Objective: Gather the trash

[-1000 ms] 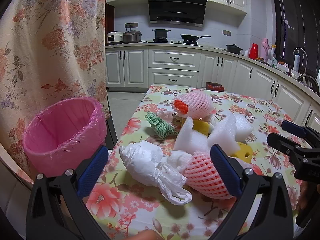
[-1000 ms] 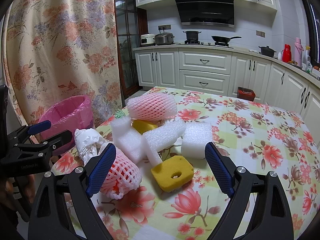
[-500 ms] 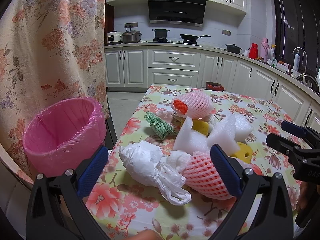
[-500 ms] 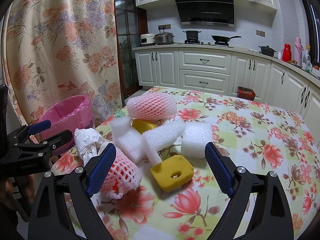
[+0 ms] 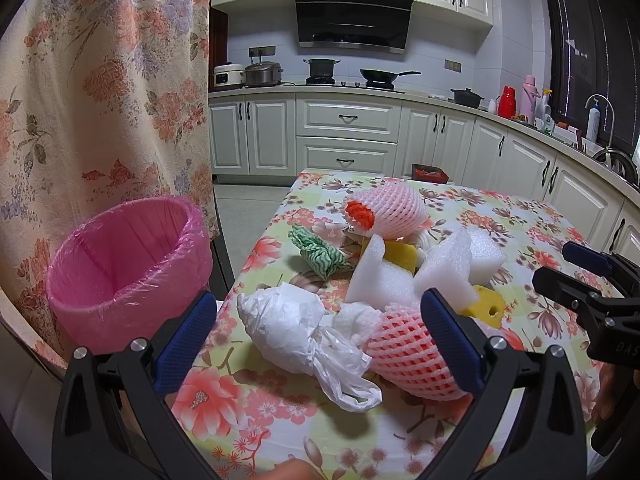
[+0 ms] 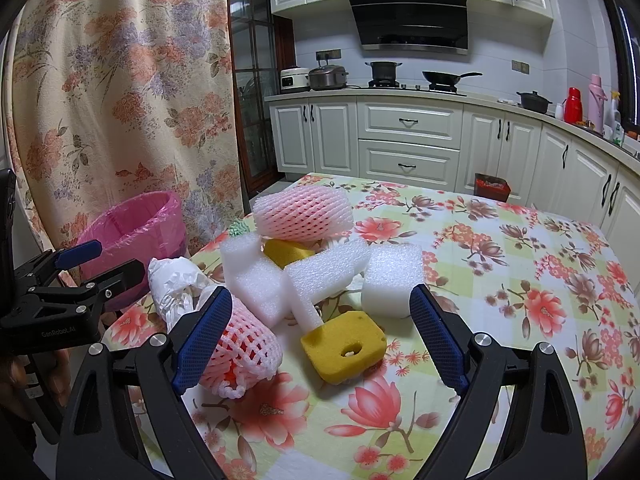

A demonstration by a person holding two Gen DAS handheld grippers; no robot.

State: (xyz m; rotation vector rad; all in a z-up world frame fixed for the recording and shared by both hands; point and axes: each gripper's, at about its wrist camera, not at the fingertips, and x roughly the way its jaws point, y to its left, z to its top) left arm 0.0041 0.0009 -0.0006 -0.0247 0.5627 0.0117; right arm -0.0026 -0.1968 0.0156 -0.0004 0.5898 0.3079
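Note:
A heap of trash lies on the floral tablecloth [image 5: 500,216]: a crumpled white plastic bag [image 5: 296,324], a pink foam net [image 5: 408,352] in front, a second pink net [image 5: 384,210] behind, white foam blocks [image 5: 444,268], a yellow sponge [image 6: 344,346] and a green wrapper [image 5: 320,250]. My left gripper [image 5: 320,338] is open, its fingers spread either side of the bag and near net, short of them. My right gripper [image 6: 320,338] is open in front of the yellow sponge. A pink-lined bin [image 5: 124,256] stands left of the table.
A floral curtain [image 5: 100,80] hangs behind the bin. White kitchen cabinets [image 5: 348,136] and a stove with pots line the far wall. A small red-filled box [image 6: 492,188] sits on the floor beyond the table. The tablecloth [image 6: 540,280] at the right carries no objects.

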